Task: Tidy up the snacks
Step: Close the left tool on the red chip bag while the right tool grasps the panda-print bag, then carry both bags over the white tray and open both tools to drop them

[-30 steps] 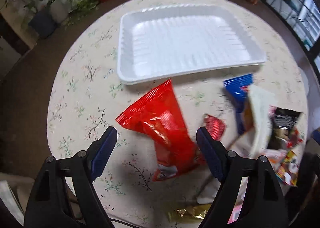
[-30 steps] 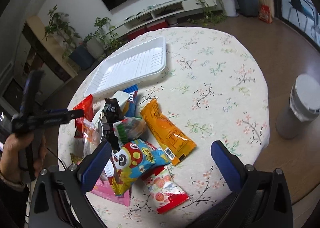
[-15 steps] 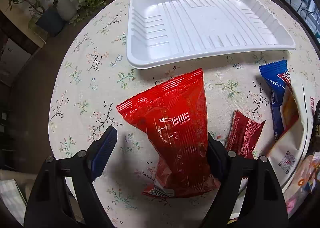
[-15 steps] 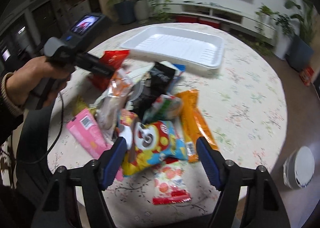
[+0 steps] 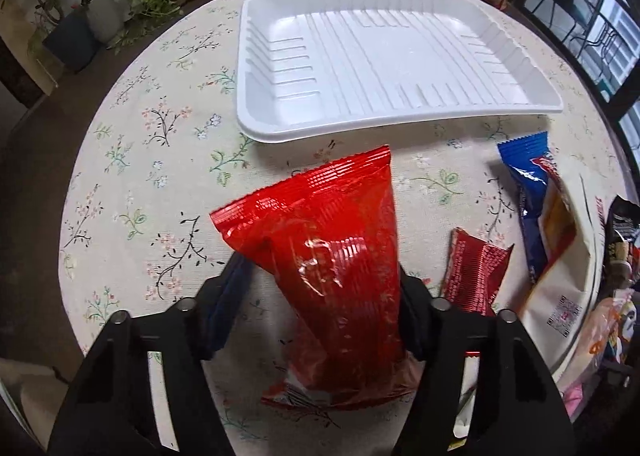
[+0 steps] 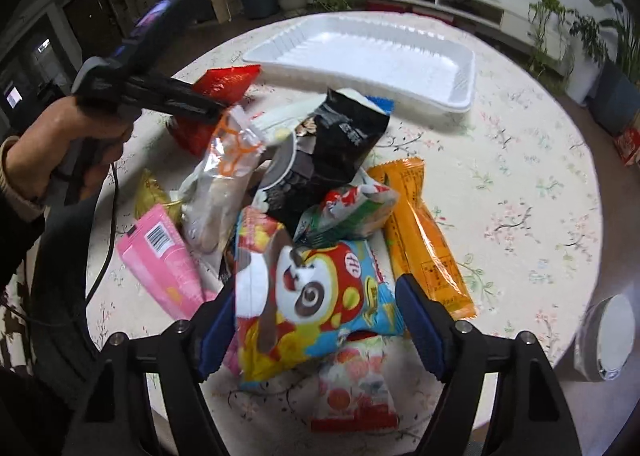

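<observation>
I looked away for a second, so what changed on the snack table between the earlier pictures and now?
The left tongs came down and have just been closing on the red bag. The right tongs rolled and dropped over the cartoon packet, now between their fingers. The white tray stayed empty.

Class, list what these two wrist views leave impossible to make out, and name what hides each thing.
- Left wrist view: lower end of the red bag, behind the left gripper fingers.
- Right wrist view: the red-and-white packet, partly under the cartoon bag.
- Right wrist view: printing on the black bag, too small.
</observation>
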Demonstrator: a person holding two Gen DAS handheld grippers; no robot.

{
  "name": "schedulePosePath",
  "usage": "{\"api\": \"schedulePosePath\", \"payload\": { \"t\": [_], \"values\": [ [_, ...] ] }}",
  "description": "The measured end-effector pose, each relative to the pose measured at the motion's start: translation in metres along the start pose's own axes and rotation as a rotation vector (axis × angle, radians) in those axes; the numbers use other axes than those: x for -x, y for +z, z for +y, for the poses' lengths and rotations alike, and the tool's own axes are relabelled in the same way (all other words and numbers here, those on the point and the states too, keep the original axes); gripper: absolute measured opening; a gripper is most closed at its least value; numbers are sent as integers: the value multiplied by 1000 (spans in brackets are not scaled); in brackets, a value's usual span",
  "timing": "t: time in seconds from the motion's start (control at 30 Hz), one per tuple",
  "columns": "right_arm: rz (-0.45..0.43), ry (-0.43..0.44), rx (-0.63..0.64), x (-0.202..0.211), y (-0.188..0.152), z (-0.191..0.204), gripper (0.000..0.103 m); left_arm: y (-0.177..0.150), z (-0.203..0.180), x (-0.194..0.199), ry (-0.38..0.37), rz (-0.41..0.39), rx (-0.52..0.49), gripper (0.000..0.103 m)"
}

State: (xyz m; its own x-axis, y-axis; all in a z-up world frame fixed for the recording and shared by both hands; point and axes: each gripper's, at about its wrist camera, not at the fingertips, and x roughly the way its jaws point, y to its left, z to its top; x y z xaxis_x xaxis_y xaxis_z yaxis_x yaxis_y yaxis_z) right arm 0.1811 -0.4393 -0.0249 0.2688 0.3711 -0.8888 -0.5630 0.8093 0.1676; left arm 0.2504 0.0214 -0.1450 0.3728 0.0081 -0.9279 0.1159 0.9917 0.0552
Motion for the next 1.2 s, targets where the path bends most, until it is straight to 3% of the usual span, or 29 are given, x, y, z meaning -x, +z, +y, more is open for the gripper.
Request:
{"api": "schedulePosePath", "payload": {
  "t": [0.07,0.17,0.3,0.47,0.87,1.2],
  "values": [
    [22,6,14,-5,1,1,65,0,0,0,-13,-6,-4,48],
    [20,3,15,-7,1,2,62,0,-3,1,-35,-7,-10,35],
    [8,27,-7,-2,-2,-1,58,-2,-6,2,-41,-7,-25,31],
    [-11,50,-32,5,0,-3,48,-10,-1,7,-56,-12,-16,29],
    [-34,112,-83,20,-3,2,41,-30,25,30,-114,-52,45,29],
    [-117,297,-247,47,-7,-15,39,-46,30,51,-196,-91,85,29]
  ]
}}
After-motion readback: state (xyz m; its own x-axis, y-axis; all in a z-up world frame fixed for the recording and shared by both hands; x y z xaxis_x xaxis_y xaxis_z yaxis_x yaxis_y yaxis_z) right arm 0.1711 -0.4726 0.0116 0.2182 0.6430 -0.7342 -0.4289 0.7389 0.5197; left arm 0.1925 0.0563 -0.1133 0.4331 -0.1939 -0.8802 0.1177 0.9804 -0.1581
